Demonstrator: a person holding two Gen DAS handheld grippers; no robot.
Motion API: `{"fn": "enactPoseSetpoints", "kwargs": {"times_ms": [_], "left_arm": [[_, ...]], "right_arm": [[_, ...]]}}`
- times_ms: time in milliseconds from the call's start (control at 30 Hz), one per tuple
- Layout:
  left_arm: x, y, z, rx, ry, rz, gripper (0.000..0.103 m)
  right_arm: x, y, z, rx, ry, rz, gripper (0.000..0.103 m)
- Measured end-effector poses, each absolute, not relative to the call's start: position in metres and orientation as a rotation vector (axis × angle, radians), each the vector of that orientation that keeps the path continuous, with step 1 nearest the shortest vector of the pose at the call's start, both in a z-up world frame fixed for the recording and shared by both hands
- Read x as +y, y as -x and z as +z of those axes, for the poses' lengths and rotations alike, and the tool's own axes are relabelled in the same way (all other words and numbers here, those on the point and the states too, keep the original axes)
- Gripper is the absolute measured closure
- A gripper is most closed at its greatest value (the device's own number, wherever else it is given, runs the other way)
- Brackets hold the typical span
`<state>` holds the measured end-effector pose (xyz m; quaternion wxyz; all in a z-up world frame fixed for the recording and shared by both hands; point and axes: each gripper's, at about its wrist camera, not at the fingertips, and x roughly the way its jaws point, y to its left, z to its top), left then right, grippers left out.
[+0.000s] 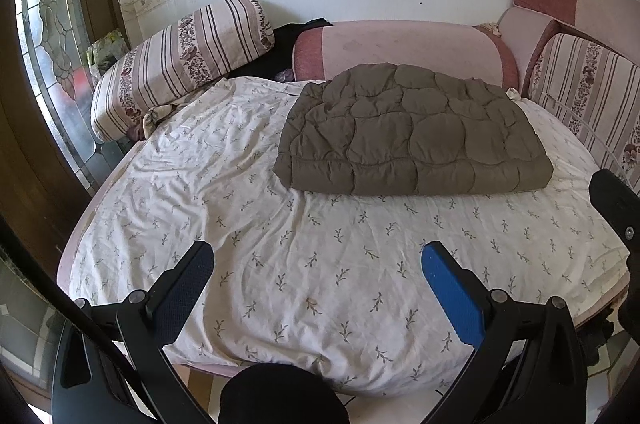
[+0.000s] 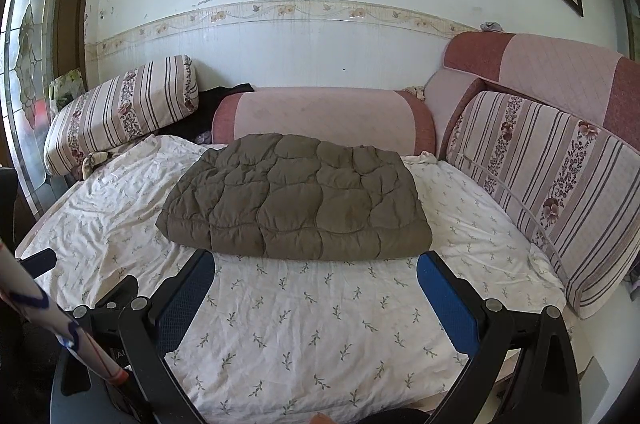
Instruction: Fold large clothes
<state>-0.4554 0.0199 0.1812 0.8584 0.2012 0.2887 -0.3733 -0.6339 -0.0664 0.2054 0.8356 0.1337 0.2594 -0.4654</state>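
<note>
A brown quilted padded garment (image 1: 412, 132) (image 2: 296, 196) lies folded into a thick rectangle on the white leaf-print sheet (image 1: 280, 244) (image 2: 304, 312), toward the far side of the bed. My left gripper (image 1: 318, 264) hovers open over the sheet's near part, well short of the garment, with nothing between its fingers. My right gripper (image 2: 316, 272) is open too, its fingertips just in front of the garment's near edge and straddling its width, holding nothing. The right gripper's black body (image 1: 612, 208) shows at the right edge of the left wrist view.
A striped floral bolster (image 1: 180, 60) (image 2: 120, 108) lies at the back left, with dark clothing (image 1: 276, 52) behind it. A pink sofa arm (image 1: 400, 44) and striped back cushion (image 2: 552, 192) border the far and right sides. A glass door (image 1: 52, 36) stands left.
</note>
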Motion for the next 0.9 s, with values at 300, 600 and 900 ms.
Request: {"fn": "enactPoseSetpoints", "kwargs": {"times_ms": [300,600,900], "left_arm": [[0.019,0.4558,0.1806,0.61,-0.423,-0.788,0.0],[0.018,0.457,0.1788,0.611,-0.422,-0.791,0.0],[0.0178,0.4575,0.1788,0.611,-0.423,-0.791,0.0]], "right_arm": [[-0.068,0.6338,0.2029,0.557,-0.282,-0.985,0.0],[-0.0686,0.6343,0.2025,0.557,-0.281,-0.985,0.0],[-0.0703,0.6354,0.2003,0.563,-0.274,-0.989,0.0]]}}
